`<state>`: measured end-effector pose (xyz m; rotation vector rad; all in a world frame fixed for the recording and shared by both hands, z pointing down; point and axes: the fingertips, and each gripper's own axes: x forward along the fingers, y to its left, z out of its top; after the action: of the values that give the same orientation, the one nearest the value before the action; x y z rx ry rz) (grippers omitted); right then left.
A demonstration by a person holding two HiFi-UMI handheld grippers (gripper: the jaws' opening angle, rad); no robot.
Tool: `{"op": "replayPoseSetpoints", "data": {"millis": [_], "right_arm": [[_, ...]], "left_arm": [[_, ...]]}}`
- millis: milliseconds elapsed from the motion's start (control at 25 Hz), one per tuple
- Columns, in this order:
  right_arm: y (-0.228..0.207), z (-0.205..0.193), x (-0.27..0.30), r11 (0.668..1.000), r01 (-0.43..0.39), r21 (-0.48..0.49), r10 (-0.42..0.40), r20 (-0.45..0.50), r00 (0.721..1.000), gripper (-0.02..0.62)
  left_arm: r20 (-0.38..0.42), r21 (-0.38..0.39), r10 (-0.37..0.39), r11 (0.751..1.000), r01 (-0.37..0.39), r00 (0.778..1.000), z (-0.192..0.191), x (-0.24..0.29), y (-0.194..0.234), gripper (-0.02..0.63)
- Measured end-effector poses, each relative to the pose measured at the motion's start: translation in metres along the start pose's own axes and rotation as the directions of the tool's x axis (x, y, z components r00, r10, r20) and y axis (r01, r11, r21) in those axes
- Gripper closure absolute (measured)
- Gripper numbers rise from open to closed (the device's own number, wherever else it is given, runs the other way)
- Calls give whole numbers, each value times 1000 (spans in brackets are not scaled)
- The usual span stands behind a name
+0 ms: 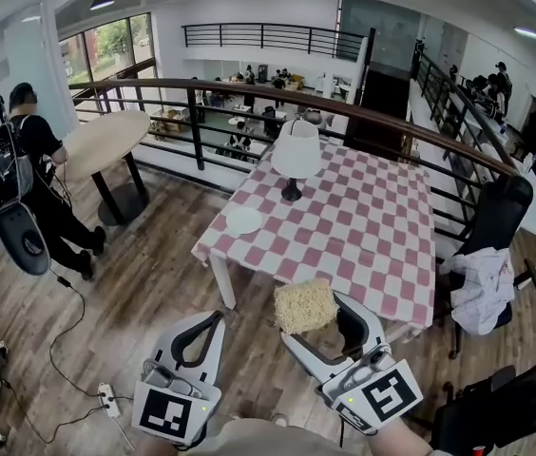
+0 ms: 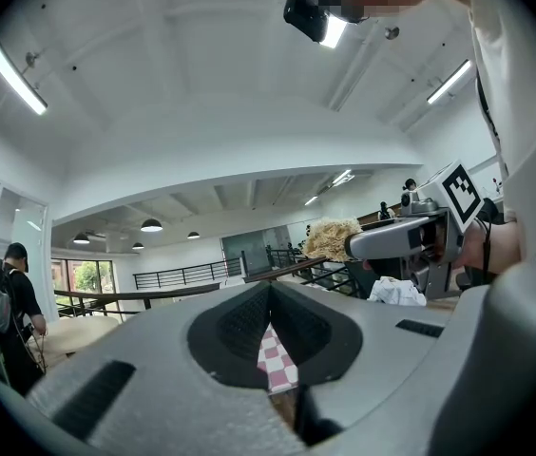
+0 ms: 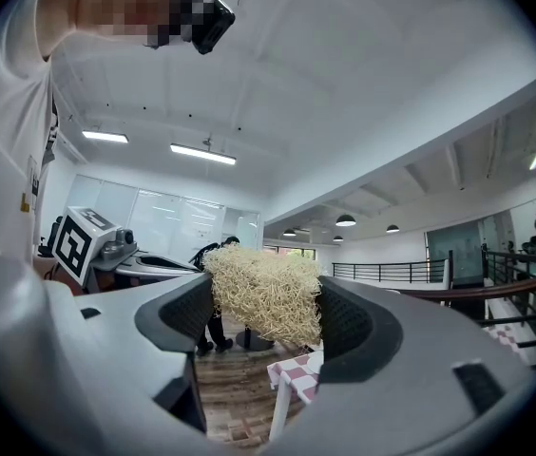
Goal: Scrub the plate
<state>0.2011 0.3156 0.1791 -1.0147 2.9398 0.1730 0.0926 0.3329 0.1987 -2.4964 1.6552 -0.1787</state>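
Observation:
A small white plate [image 1: 244,220] lies near the left front corner of the table with the red-and-white checked cloth [image 1: 344,231], well ahead of both grippers. My right gripper [image 1: 323,321] is shut on a straw-coloured fibre scrubber [image 1: 304,304], held in the air before the table's front edge. In the right gripper view the scrubber [image 3: 266,293] fills the gap between the jaws of that gripper [image 3: 266,316]. My left gripper [image 1: 213,323] hangs lower left, shut and holding nothing. Its tips [image 2: 270,291] meet, and past them the scrubber [image 2: 333,238] shows in the right gripper [image 2: 411,240].
A white-shaded table lamp [image 1: 296,155] stands at the table's far end. A black chair draped with white cloth [image 1: 485,278] is on the right. To the left are a round table [image 1: 106,141] and a standing person [image 1: 35,179]. A railing [image 1: 249,98] runs behind, and cables [image 1: 68,350] lie on the wooden floor.

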Motion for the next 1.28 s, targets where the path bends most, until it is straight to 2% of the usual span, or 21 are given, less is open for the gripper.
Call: {"op": "replayPoseSetpoints", "data": {"millis": [400, 720, 920, 1280], "right_arm": [[-22, -10, -34, 1000, 6, -8, -6, 0, 1000, 264], [-22, -21, -26, 999, -8, -41, 8, -10, 1000, 264], [-30, -31, -6, 999, 7, -47, -8, -22, 1000, 264], [-61, -48, 70, 998, 44, -49, -47, -56, 997, 264]], "left_arm": [[25, 16, 18, 1000, -19, 1000, 4, 4, -37, 592], [26, -4, 36, 999, -36, 999, -11, 7, -34, 592], [42, -14, 24, 1000, -24, 999, -24, 24, -16, 592], [31, -32, -2, 999, 3, 1000, -51, 81, 49, 592]]}}
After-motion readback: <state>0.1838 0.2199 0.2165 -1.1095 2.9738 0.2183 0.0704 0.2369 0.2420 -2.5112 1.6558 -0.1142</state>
